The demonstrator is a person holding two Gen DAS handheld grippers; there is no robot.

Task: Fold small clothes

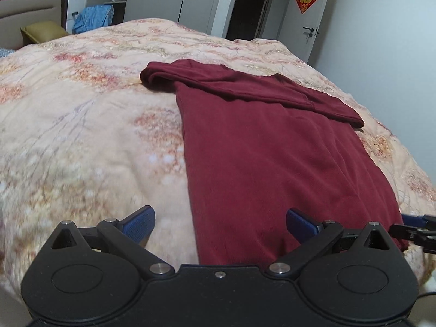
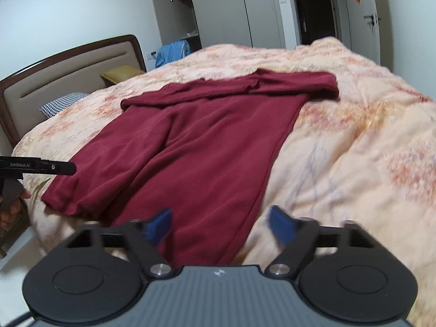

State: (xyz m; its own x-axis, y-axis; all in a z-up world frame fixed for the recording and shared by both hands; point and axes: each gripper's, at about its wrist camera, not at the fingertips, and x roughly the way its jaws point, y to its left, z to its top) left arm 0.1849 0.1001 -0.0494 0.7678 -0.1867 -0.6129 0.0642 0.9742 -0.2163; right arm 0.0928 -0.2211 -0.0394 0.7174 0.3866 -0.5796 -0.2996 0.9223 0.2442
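A dark red long-sleeved garment [image 1: 259, 150] lies flat on the floral peach blanket [image 1: 81, 122], its sleeves folded across the far end. My left gripper [image 1: 220, 223] is open just above the near hem, with the garment's near left corner between its blue pads and neither pad pressing on it. In the right wrist view the same garment [image 2: 196, 141] stretches away, and my right gripper [image 2: 222, 227] stands open over its near right corner, its blurred pads apart from the cloth. One finger of the left gripper [image 2: 54, 167] shows at the left edge, held by a hand.
The bed's padded headboard [image 2: 54, 81] stands at the left, with a checked pillow [image 2: 62, 103] and an olive cushion [image 1: 43, 30] by it. Blue clothing [image 1: 92, 17] hangs beyond the bed. White wardrobes, a dark doorway [image 1: 248, 5] and a white door [image 1: 313, 21] line the far wall.
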